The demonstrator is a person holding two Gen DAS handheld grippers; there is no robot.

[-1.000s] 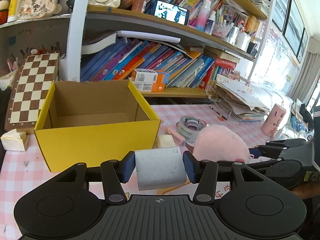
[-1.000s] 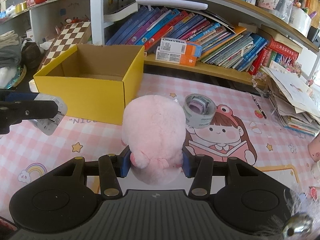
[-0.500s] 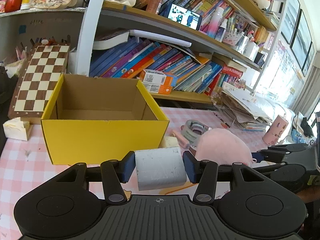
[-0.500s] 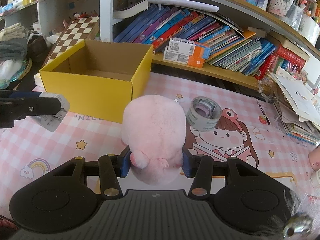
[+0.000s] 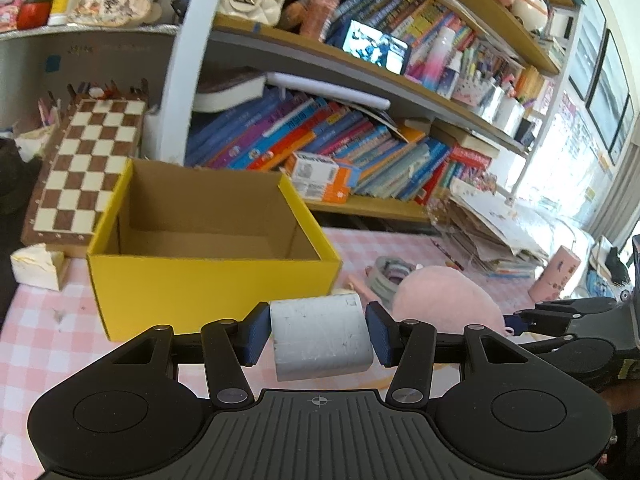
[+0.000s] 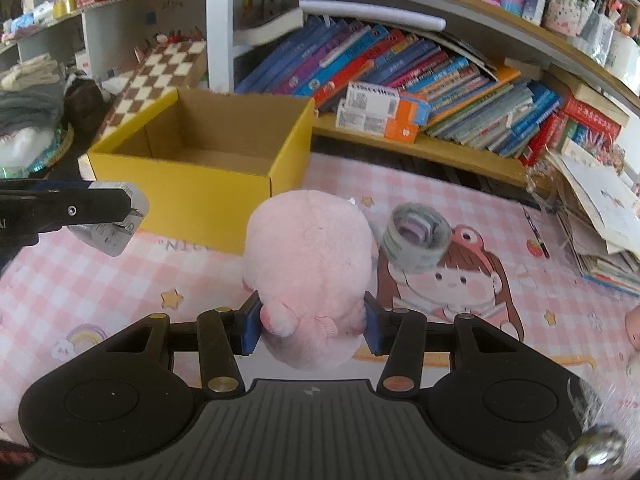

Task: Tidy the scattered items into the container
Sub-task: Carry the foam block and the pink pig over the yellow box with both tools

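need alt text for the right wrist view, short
The right gripper holds a pink plush toy above a pink checked mat. Behind it stands an open, empty yellow cardboard box, with a tape roll to the right and crowded bookshelves beyond.

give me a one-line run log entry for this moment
left gripper: shut on grey block | right gripper: shut on pink plush | yellow box: empty | tape roll: on mat
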